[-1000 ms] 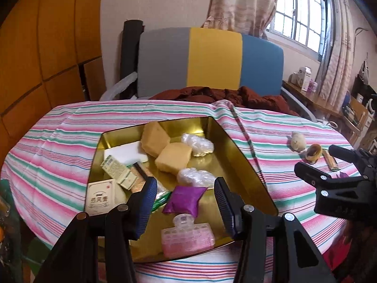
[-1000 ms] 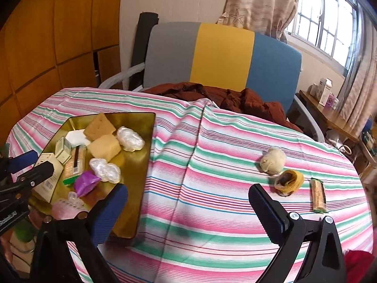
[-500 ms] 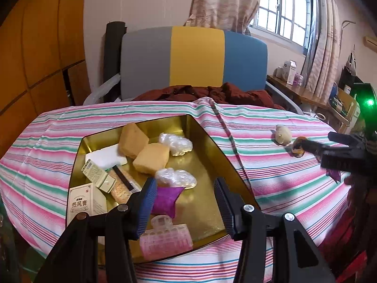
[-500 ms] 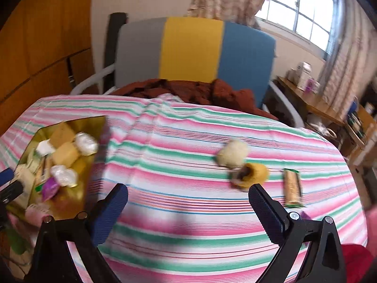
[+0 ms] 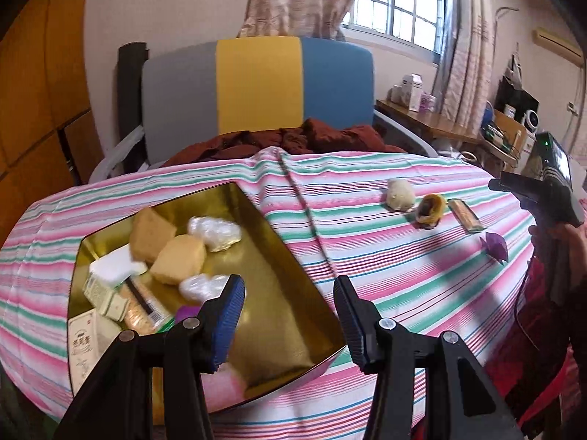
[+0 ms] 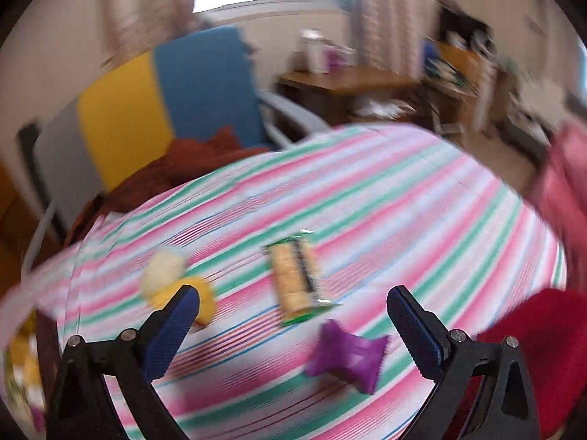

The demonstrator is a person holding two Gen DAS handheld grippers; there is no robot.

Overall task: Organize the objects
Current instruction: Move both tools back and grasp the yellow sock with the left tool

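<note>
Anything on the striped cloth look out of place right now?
Yes: four items lie loose outside the gold tray: a cream fluffy ball, a yellow round pastry, a green-wrapped cracker pack and a purple wrapped candy.

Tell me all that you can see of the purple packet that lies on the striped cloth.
The purple packet is a small glossy wrapper, pinched in the middle and flared at both ends like a bow. It looks like thin foil or plastic and appears sealed. It lies flat on the striped tablecloth, near the table's right edge, apart from the biscuit pack. Nothing touches it; the open right claw is above it.
</note>
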